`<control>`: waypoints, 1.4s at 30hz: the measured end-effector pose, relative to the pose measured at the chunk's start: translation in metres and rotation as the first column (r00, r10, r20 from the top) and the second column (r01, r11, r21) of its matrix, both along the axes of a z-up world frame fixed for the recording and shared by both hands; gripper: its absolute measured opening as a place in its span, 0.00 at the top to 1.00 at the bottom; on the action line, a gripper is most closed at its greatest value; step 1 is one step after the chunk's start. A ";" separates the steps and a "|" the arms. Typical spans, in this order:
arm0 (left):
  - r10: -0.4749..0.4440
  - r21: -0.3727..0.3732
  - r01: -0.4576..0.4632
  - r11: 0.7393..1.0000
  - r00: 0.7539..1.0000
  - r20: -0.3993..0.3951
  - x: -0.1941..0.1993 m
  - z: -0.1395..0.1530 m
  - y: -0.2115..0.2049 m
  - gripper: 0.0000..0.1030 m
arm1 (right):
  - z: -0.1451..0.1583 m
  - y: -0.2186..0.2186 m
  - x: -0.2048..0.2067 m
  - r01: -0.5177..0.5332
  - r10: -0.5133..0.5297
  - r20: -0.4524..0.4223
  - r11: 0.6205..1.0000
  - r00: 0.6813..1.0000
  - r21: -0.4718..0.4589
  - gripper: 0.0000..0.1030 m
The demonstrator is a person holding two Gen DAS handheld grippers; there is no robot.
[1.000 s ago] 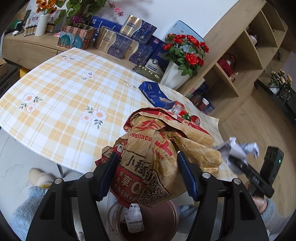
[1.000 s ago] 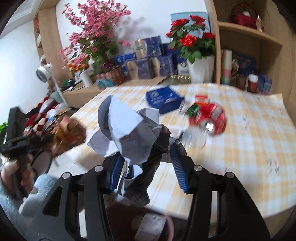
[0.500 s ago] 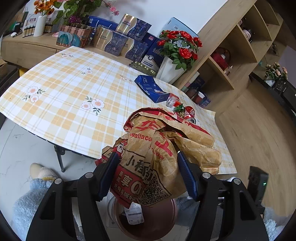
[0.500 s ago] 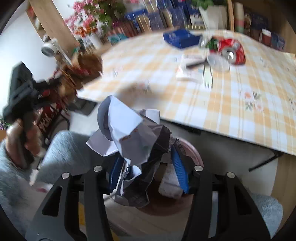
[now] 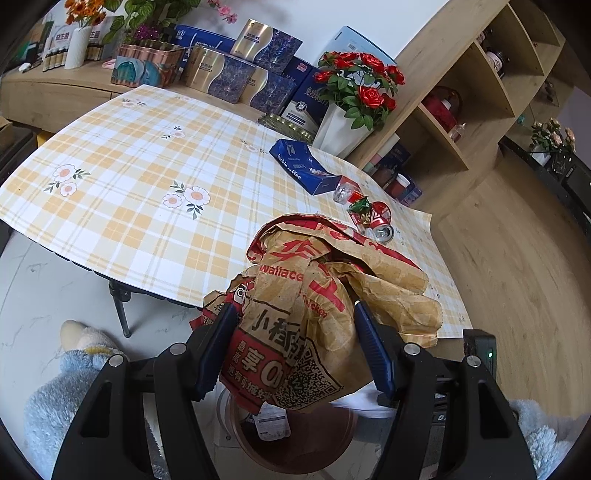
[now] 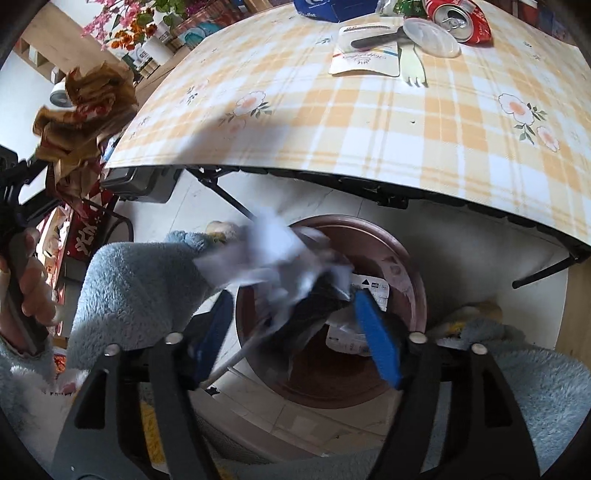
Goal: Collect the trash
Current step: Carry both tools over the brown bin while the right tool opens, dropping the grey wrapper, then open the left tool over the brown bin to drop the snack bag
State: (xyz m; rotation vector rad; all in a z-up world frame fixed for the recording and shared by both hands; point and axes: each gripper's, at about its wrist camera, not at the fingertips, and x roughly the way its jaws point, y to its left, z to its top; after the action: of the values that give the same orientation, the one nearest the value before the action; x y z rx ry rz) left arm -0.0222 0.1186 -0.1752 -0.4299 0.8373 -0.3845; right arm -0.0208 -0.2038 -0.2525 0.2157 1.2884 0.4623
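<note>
My left gripper [image 5: 295,347] is shut on a crumpled brown and red paper bag [image 5: 314,306], held off the table's near edge above a round brown trash bin [image 5: 295,439] on the floor. The bag also shows at the left of the right wrist view [image 6: 85,114]. My right gripper [image 6: 295,336] is open over the bin [image 6: 410,266]. A crumpled white and grey paper wad [image 6: 284,266], blurred, is between and just beyond its fingers, over the bin; whether the fingers touch it I cannot tell.
On the yellow plaid table [image 5: 147,177] lie a blue carton [image 5: 303,166], a crushed red can [image 6: 458,14], a clear lid [image 6: 432,37], a white packet with a fork [image 6: 369,55]. My blue fleece knees flank the bin. Shelves and a rose vase [image 5: 343,122] stand behind.
My right gripper has swung from above the table down over the bin and has opened; the paper wad has left its grip. My left gripper still holds the bag, drawn back slightly.
</note>
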 end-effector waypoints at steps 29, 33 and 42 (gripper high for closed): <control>-0.507 0.215 0.505 0.836 0.861 -0.050 -0.023 -0.102 -0.127 0.37 | 0.023 -0.089 -0.030 0.496 -0.360 0.520 0.856 0.774 -0.147 0.06; -0.509 0.178 0.515 0.838 0.857 -0.086 -0.017 -0.111 -0.126 0.36 | 0.019 -0.090 -0.029 0.508 -0.376 0.511 0.849 0.773 -0.145 0.06; -0.491 0.155 0.505 0.849 0.862 -0.122 -0.011 -0.116 -0.122 0.34 | 0.019 -0.087 -0.029 0.494 -0.356 0.512 0.855 0.782 -0.160 0.06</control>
State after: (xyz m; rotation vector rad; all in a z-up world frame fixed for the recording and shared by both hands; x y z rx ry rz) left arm -0.0327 -0.0037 -0.2909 -0.0457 1.0511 -0.7714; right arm -0.0500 -0.2903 -0.2334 0.1355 0.7764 -0.0784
